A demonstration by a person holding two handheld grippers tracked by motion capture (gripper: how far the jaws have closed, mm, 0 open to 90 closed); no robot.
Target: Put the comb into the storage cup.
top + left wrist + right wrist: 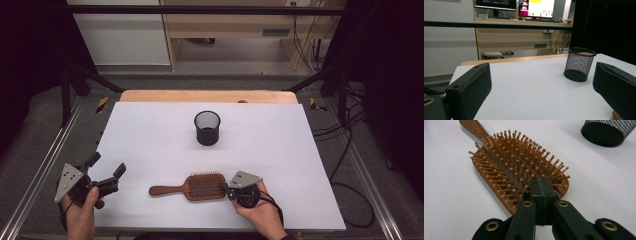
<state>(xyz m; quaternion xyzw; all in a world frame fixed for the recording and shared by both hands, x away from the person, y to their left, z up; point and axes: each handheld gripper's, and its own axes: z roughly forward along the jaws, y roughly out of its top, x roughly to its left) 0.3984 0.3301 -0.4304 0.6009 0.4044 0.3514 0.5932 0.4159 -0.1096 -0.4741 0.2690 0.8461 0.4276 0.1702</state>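
Two grippers: each held in one of the person's hands at the near edge of the table.
Table [150,130]: white top, the landmark for everything below.
Hairbrush [197,187]: wooden paddle brush lying flat on the table near its front edge, bristles up, handle pointing left.
Mesh cup [207,128]: black, upright, near the table's middle, well apart from the hairbrush.
Left gripper [107,169]: at the table's front left corner, jaws spread wide with nothing between them.
Right gripper [226,188]: just above the table near its front edge, jaws pressed together, their tip at the hairbrush's rounded right end; whether they pinch its rim I cannot tell.
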